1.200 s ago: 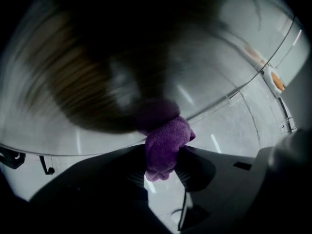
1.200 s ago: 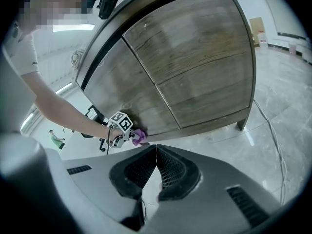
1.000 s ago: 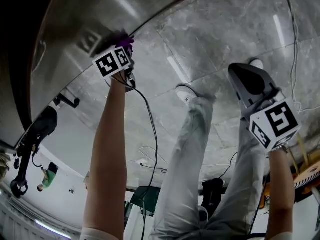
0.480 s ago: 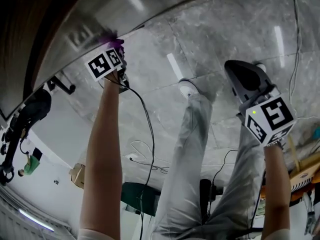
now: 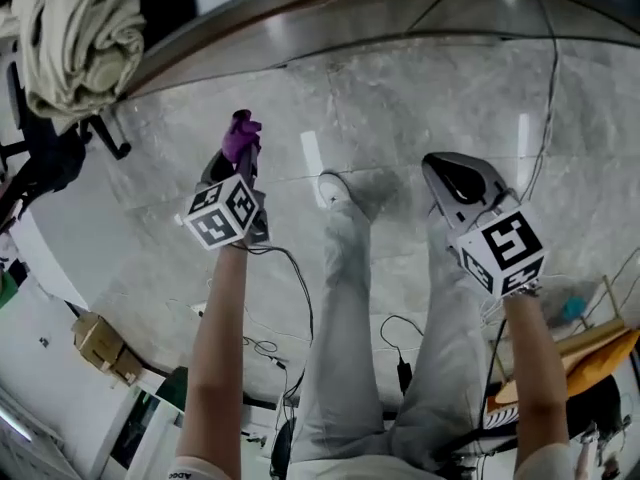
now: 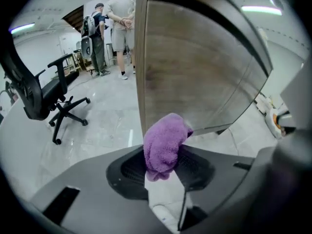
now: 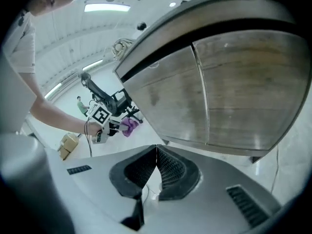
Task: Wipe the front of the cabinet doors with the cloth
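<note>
Grips the purple cloth (image 6: pixel 165 145) in the left tool (image 6: pixel 163 165), near the cabinet doors (image 7: pixel 229 91); holds the right tool (image 7: pixel 156 165) closed tight on nothing.

Both are dark grey moulded shells: the left gripper (image 6: pixel 163 152) and the right gripper (image 7: pixel 156 150) have jaws lined with black ribbed pads (image 7: pixel 171 168). Each carries a white marker cube (image 5: pixel 222 215) printed with black squares. A thin black cable (image 5: pixel 300 283) trails from the left one. The person wears light grey trousers (image 5: pixel 345 358), a white shoe (image 5: pixel 333 186) and a short white sleeve (image 7: pixel 19 43).
</note>
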